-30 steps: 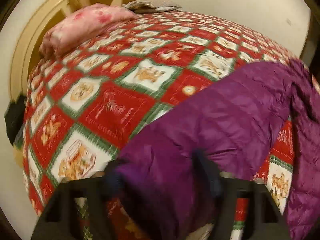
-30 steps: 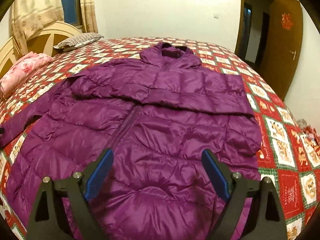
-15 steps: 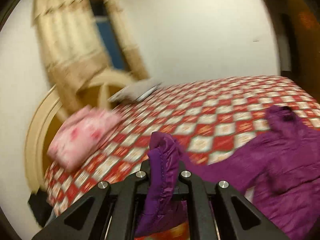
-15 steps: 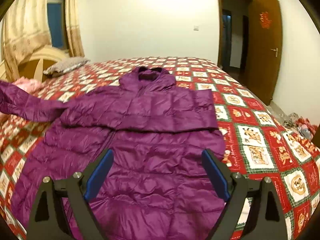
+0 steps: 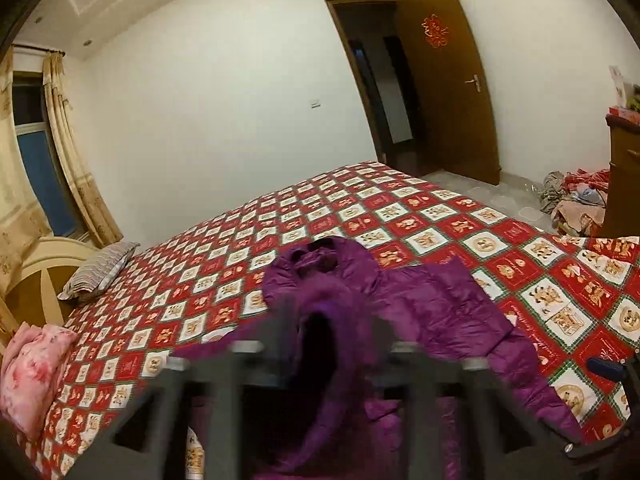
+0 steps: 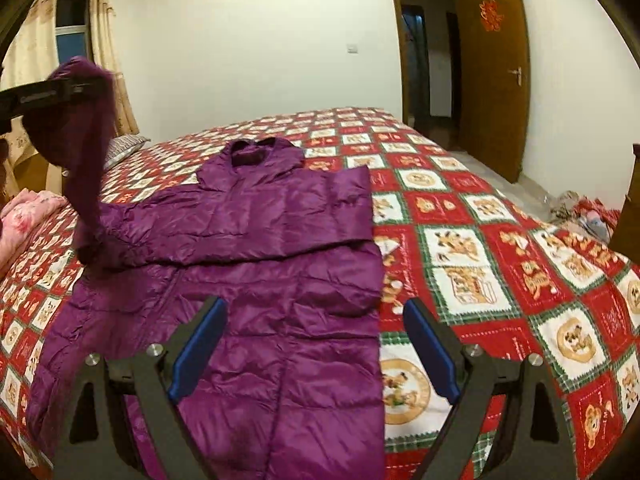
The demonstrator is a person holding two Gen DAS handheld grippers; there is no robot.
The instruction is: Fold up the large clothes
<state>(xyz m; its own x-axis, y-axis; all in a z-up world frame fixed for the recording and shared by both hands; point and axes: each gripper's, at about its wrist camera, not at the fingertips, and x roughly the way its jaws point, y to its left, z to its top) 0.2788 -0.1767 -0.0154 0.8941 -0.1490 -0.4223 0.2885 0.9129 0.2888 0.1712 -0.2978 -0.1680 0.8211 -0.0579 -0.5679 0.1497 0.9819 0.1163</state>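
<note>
A purple puffer jacket [image 6: 260, 264] lies front up on the bed, its right sleeve folded across the chest. My left gripper [image 5: 320, 344] is shut on the cuff of the left sleeve [image 5: 320, 360], blurred by motion. In the right wrist view that gripper [image 6: 86, 88] holds the sleeve [image 6: 88, 152] high above the bed at the left. My right gripper [image 6: 316, 344] is open and empty, hovering over the jacket's lower right edge. The jacket's hood [image 5: 320, 256] lies toward the far side.
The bed has a red, white and green patterned quilt [image 6: 500, 264]. A pink folded blanket [image 5: 32, 368] and a striped pillow [image 5: 100, 268] lie by the cream headboard. A brown door [image 6: 492, 68] stands open; clothes [image 5: 576, 200] lie on the floor by a wooden cabinet [image 5: 624, 176].
My left gripper closed on the left sleeve cuff and lifted it high off the bed, swinging toward the jacket. My right gripper stayed open and shifted right.
</note>
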